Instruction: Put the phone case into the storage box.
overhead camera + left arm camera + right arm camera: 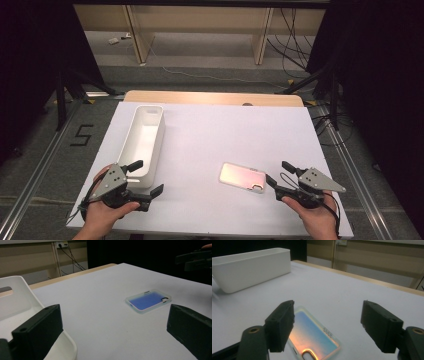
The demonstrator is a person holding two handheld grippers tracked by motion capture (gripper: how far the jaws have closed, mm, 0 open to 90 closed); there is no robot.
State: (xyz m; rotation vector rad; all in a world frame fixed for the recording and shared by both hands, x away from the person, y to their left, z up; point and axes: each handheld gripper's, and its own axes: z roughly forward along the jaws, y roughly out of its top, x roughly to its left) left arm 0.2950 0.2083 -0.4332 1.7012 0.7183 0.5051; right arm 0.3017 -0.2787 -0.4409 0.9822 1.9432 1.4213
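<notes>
On the white-covered desk (210, 145), a flat, iridescent pink rectangular phone case (242, 177) lies well right of the long white plastic bin (145, 142), its long axis running roughly left to right across the desk, slightly skewed. Just right of the case, the right gripper (280, 176) hovers with its fingers spread wide and empty; the case sits directly ahead of them, its near short end between and just beyond the tips. Far left of the case, beside the bin's near end, the left gripper (147, 177) is likewise spread and empty. The right hand is plainly the nearer one.
</notes>
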